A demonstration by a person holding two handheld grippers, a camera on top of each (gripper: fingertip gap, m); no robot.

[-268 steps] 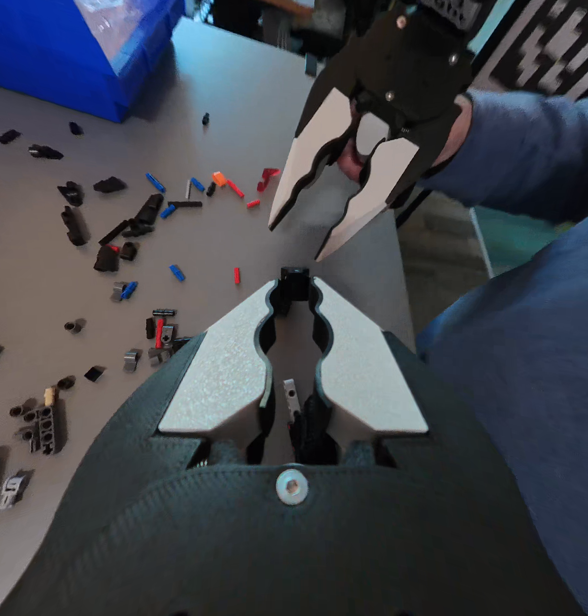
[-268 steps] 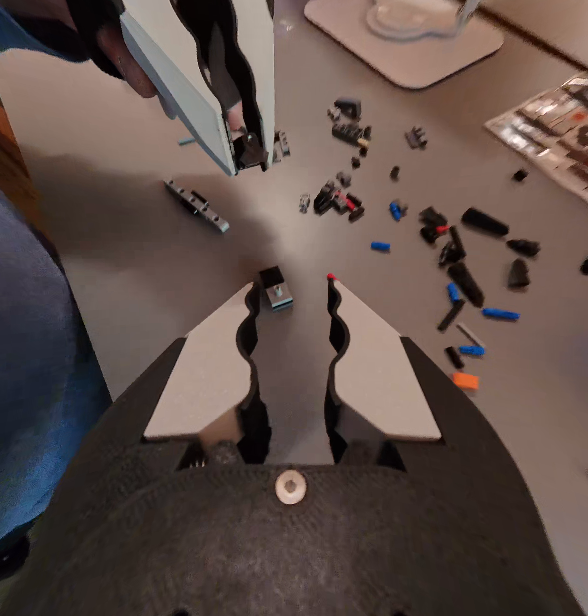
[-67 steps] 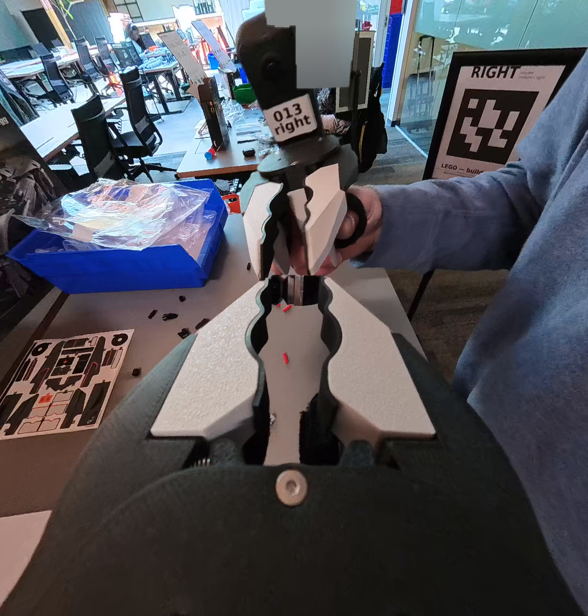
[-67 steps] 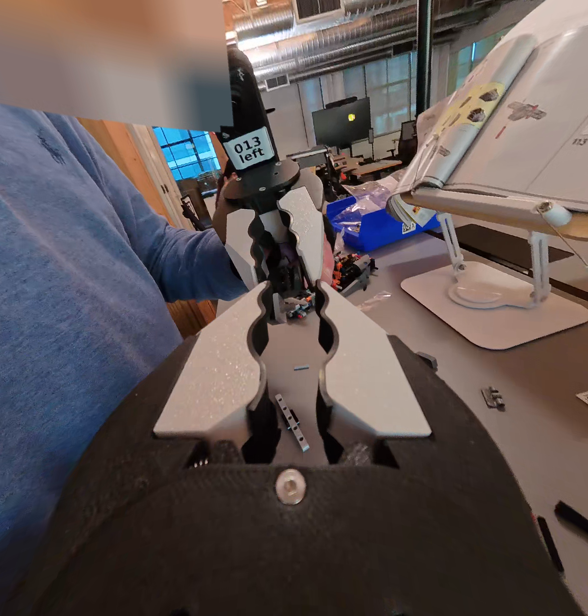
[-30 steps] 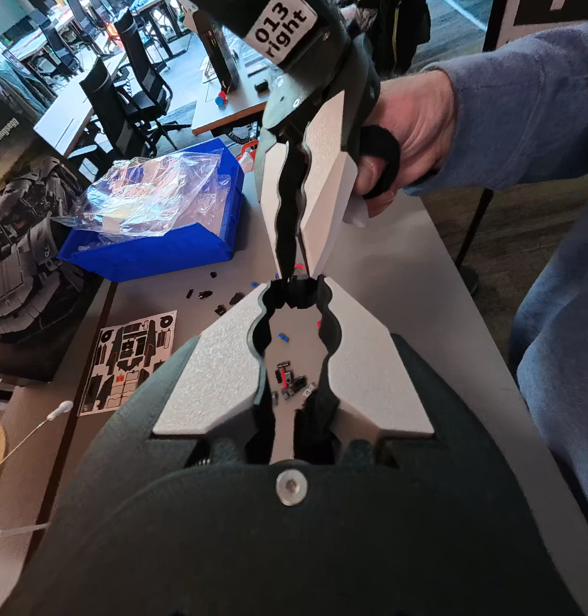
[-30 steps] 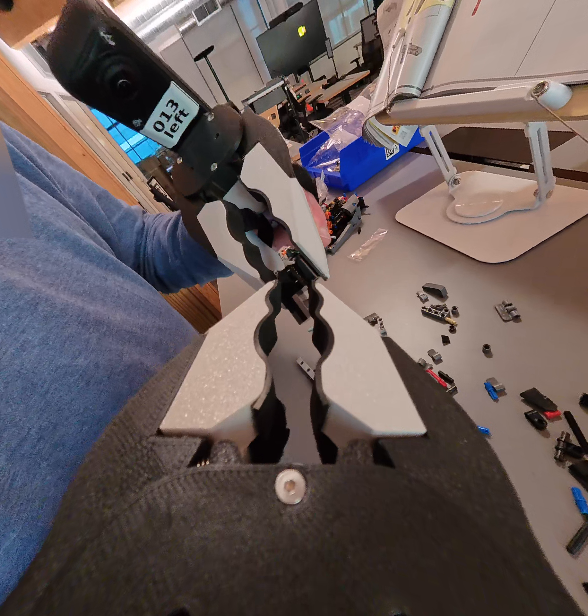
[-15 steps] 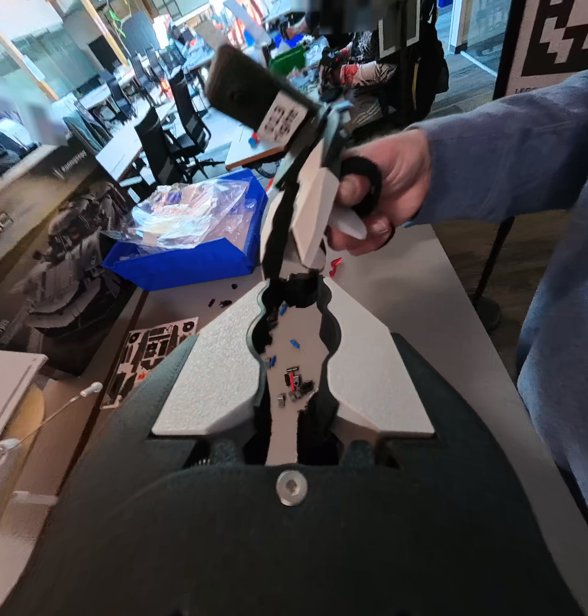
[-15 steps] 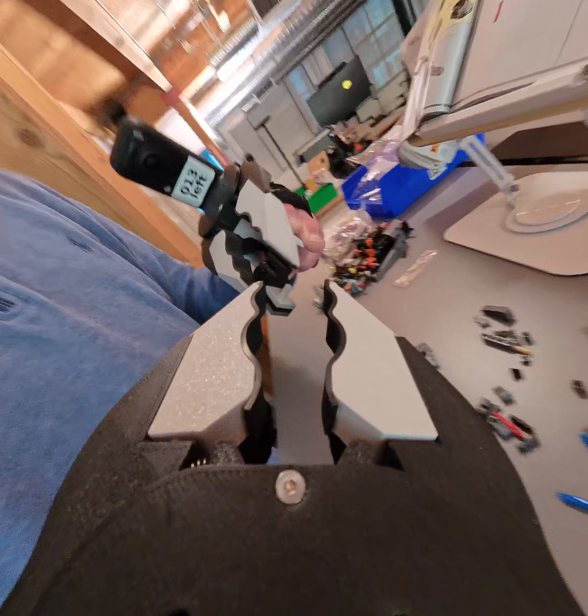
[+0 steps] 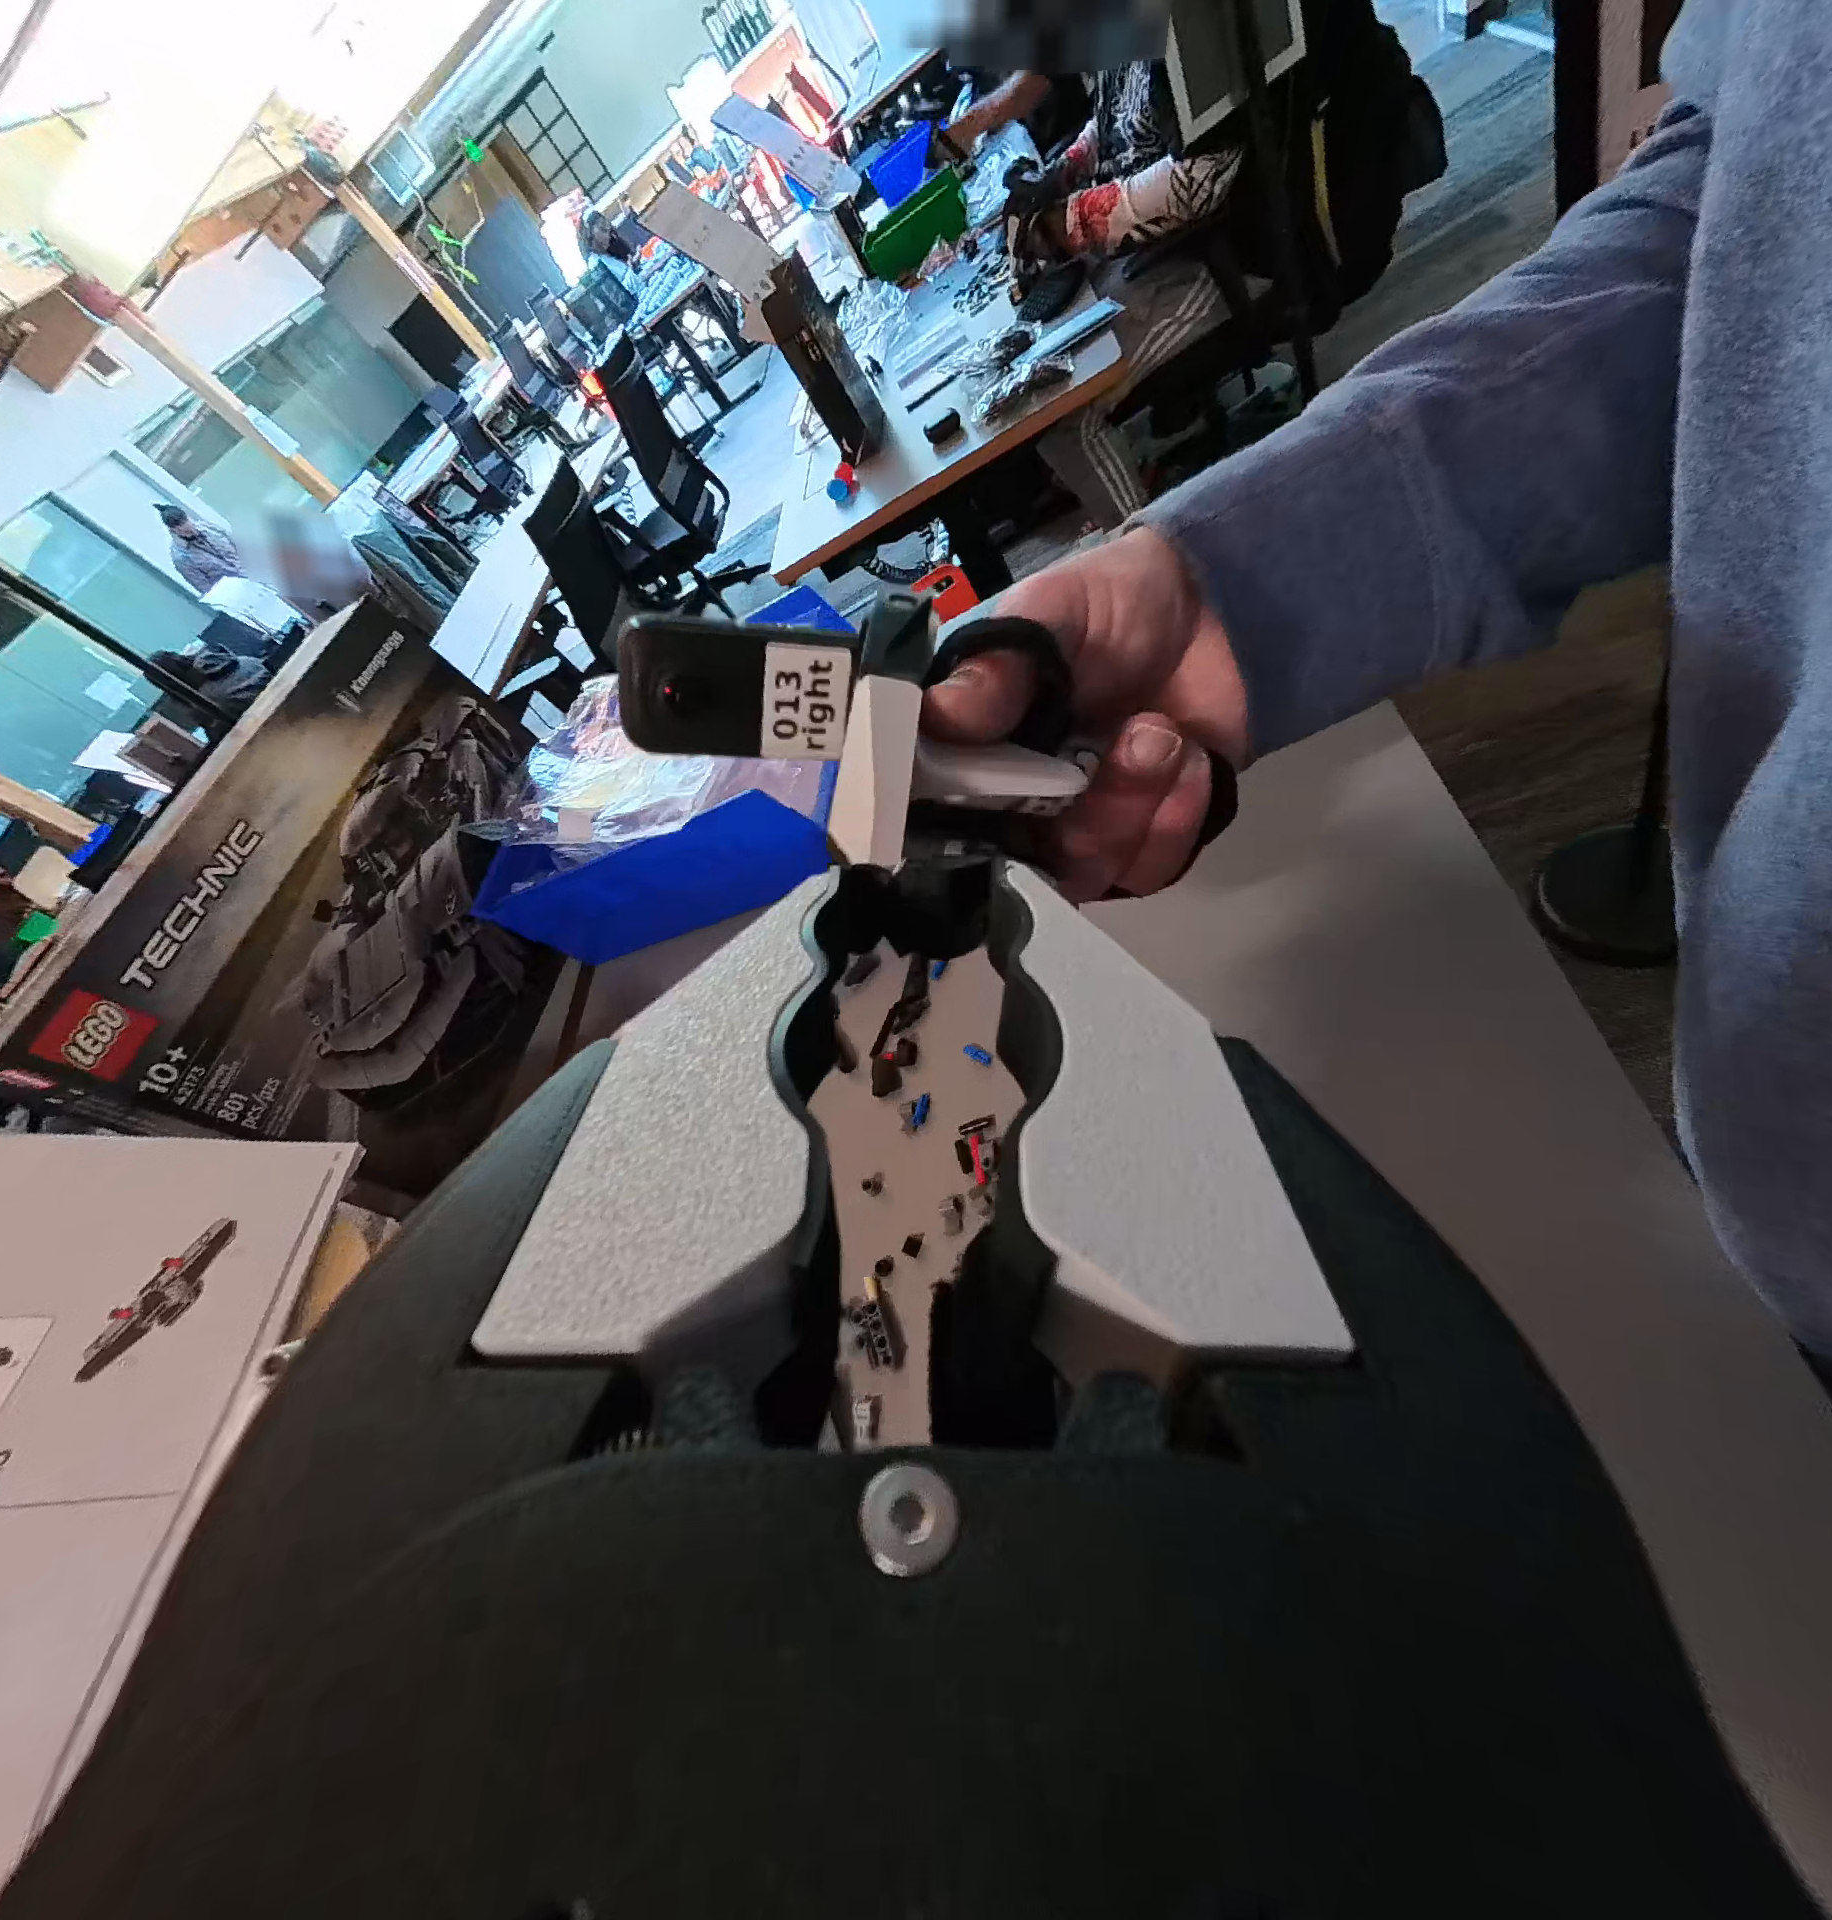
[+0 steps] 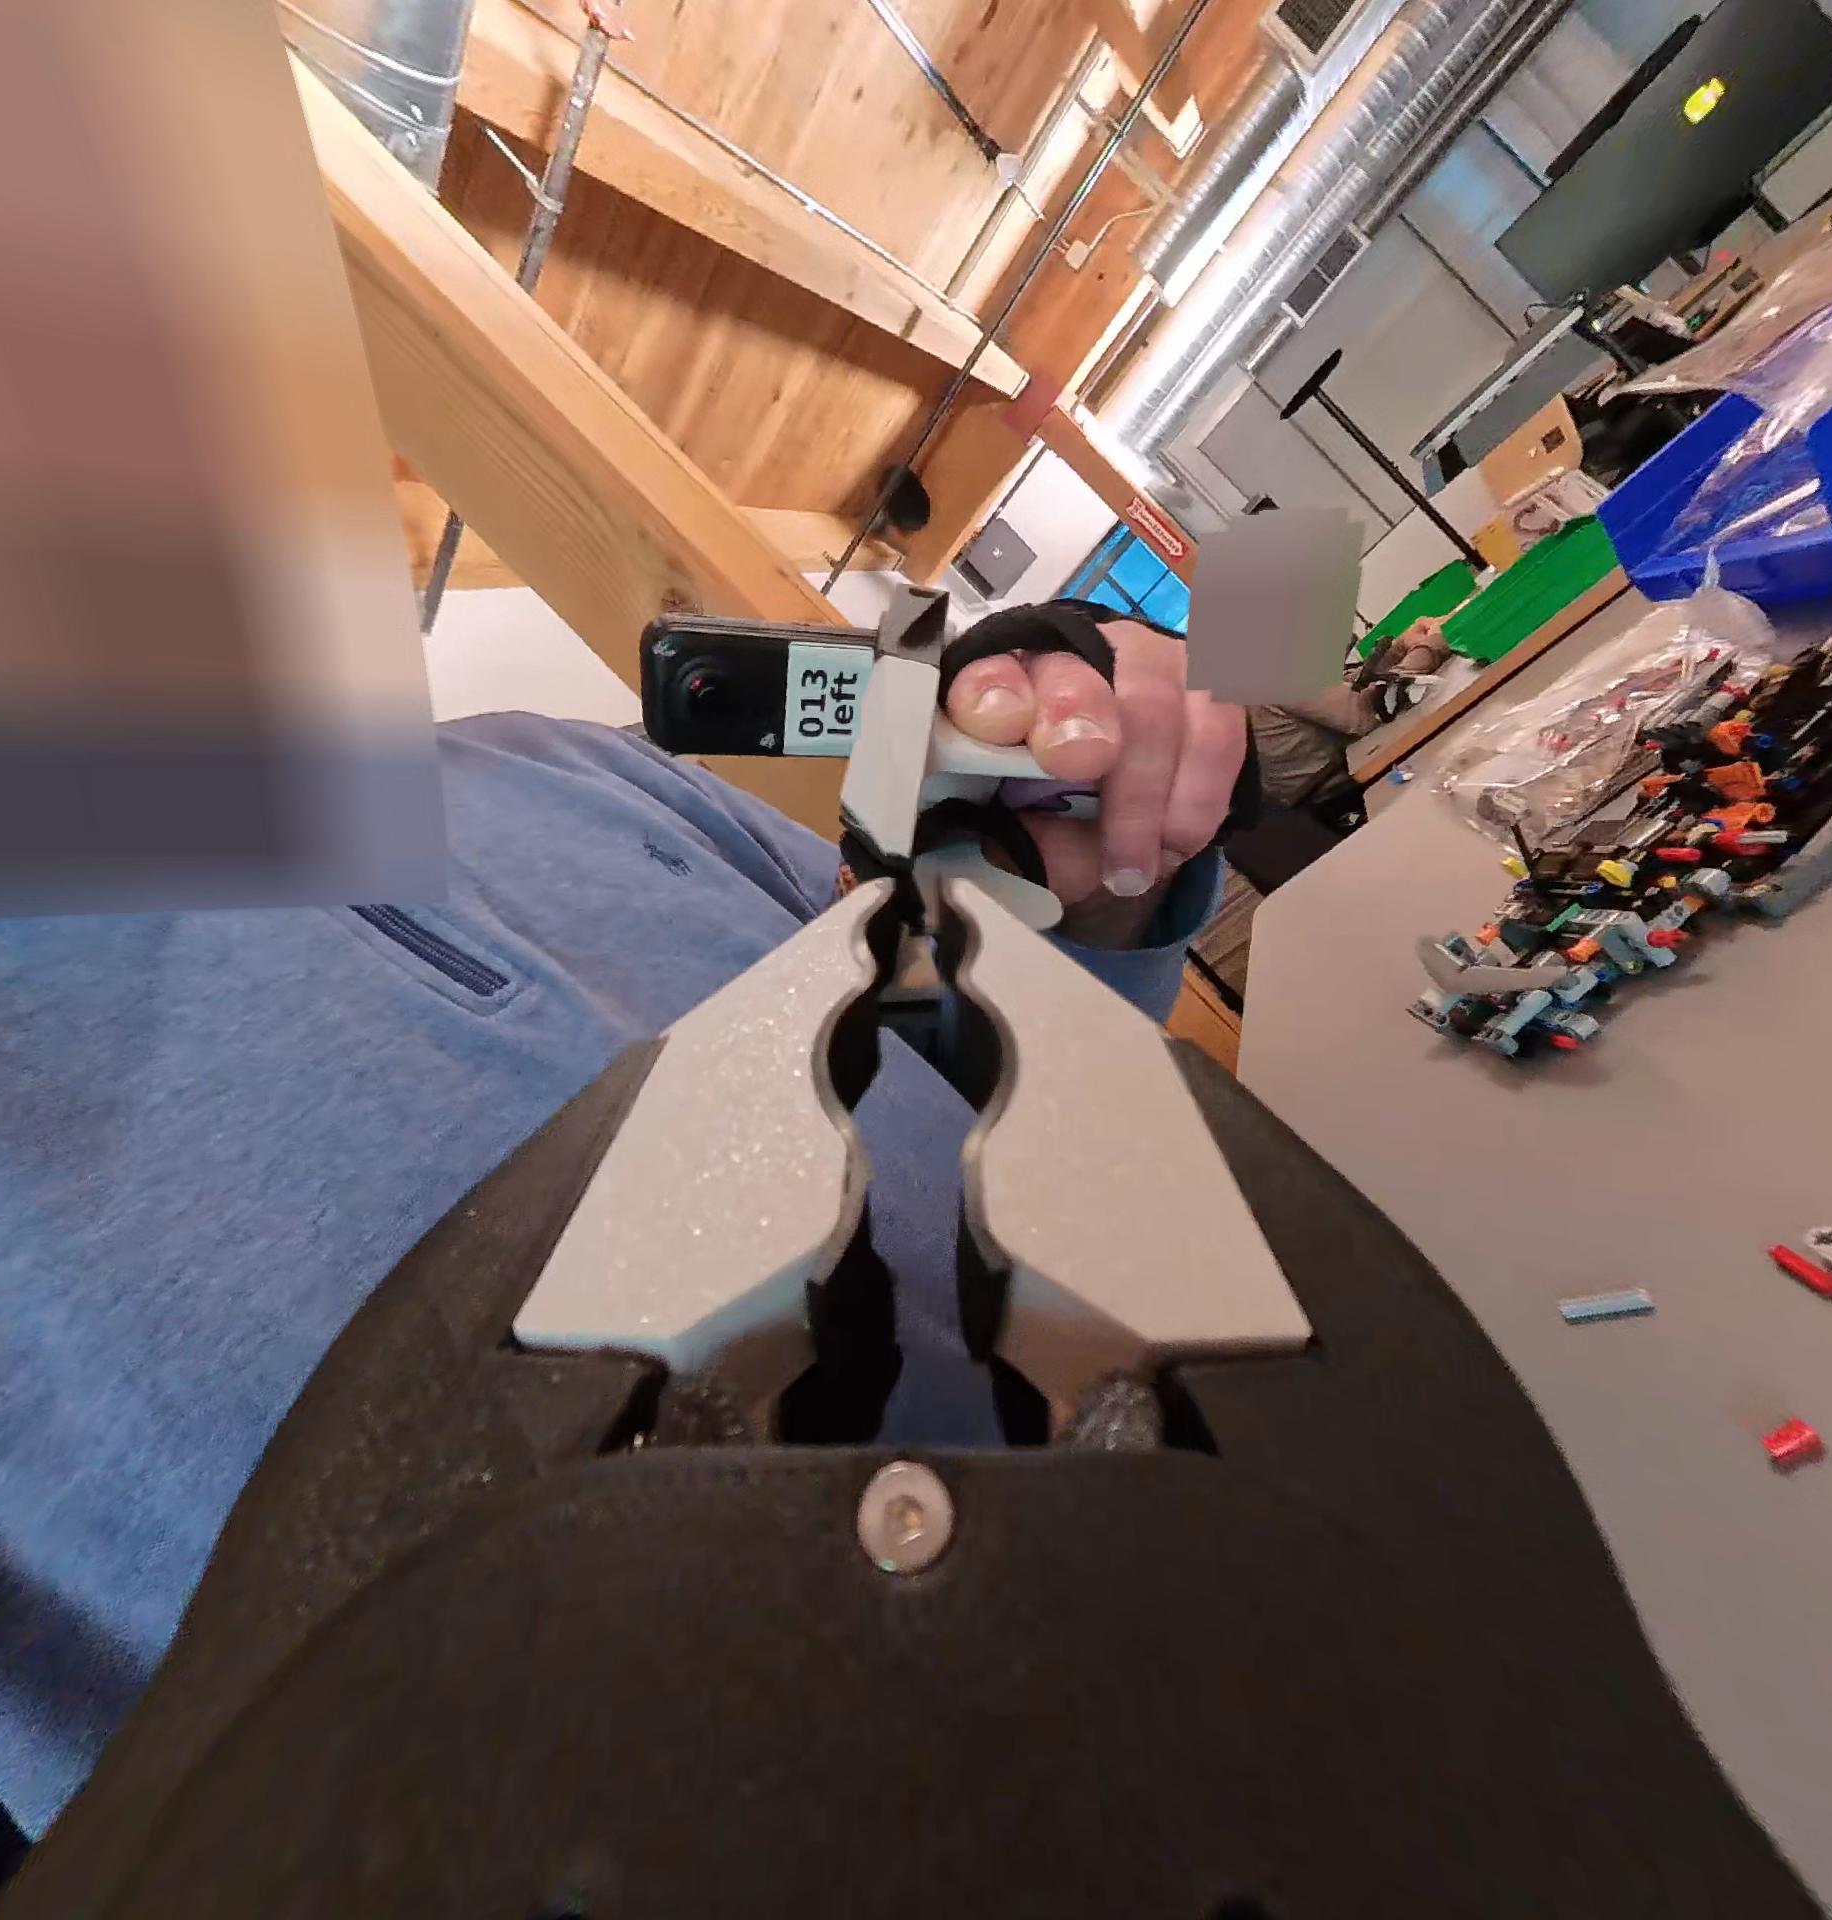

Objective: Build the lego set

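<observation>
My left gripper [image 9: 922, 891] is held up above the grey table [image 9: 1359, 935] and is shut on a small black lego piece [image 9: 927, 914] at its tips. My right gripper [image 10: 917, 896] meets it tip to tip, rolled on its side relative to the left one. Its jaws stand nearly closed around the same dark piece [image 10: 914, 930]. In the left wrist view the right gripper [image 9: 891, 847] shows edge-on just above the piece. In the right wrist view the left gripper [image 10: 891, 857] shows the same way. Most of the piece is hidden by the fingertips.
Loose black, blue and red lego parts [image 9: 922, 1112] lie on the table below. A blue bin [image 9: 673, 883], the set's box [image 9: 247, 914] and an open instruction booklet [image 9: 91, 1351] stand at the left. A part-built model [image 10: 1618, 883] and red pieces [image 10: 1790, 1439] lie at the right. Less than 4 cm separates the two grippers' tips.
Both grippers have risen off the table and tilted up. The right gripper has rolled onto its side and its jaws have closed from open onto the piece held by the left.
</observation>
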